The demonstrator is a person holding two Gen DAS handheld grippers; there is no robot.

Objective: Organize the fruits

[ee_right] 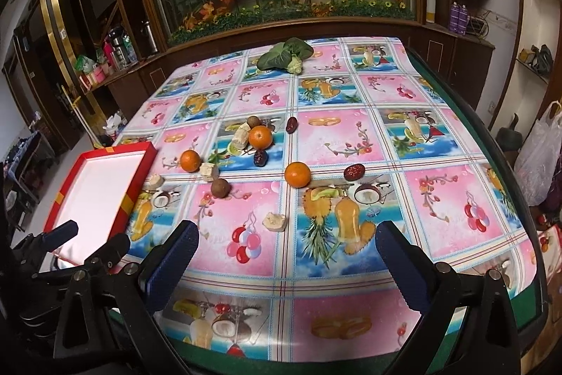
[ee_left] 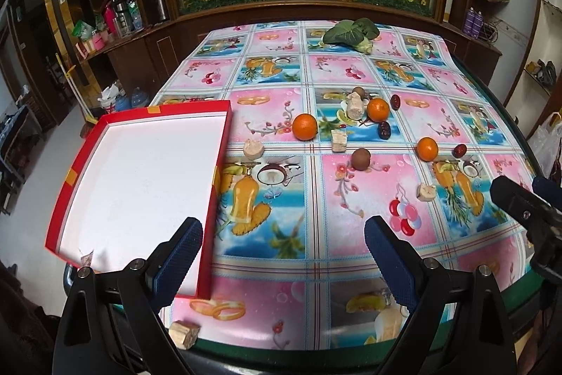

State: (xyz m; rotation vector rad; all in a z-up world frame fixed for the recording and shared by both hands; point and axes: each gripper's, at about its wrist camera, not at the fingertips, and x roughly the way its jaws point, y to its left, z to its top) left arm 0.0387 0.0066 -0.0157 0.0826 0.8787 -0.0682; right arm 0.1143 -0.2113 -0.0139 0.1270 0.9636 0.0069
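A red box with a white floor lies at the table's left edge, with nothing in it. Three oranges, two brown round fruits, dark red dates and pale cut chunks are scattered mid-table. One chunk lies at the near edge. My left gripper is open above the box's near right corner, holding nothing. My right gripper is open over the near tablecloth, short of a pale chunk and an orange.
A leafy green vegetable lies at the table's far end. The patterned cloth covers a green-edged table. A wooden cabinet with a plant display stands behind it. A white plastic bag hangs to the right.
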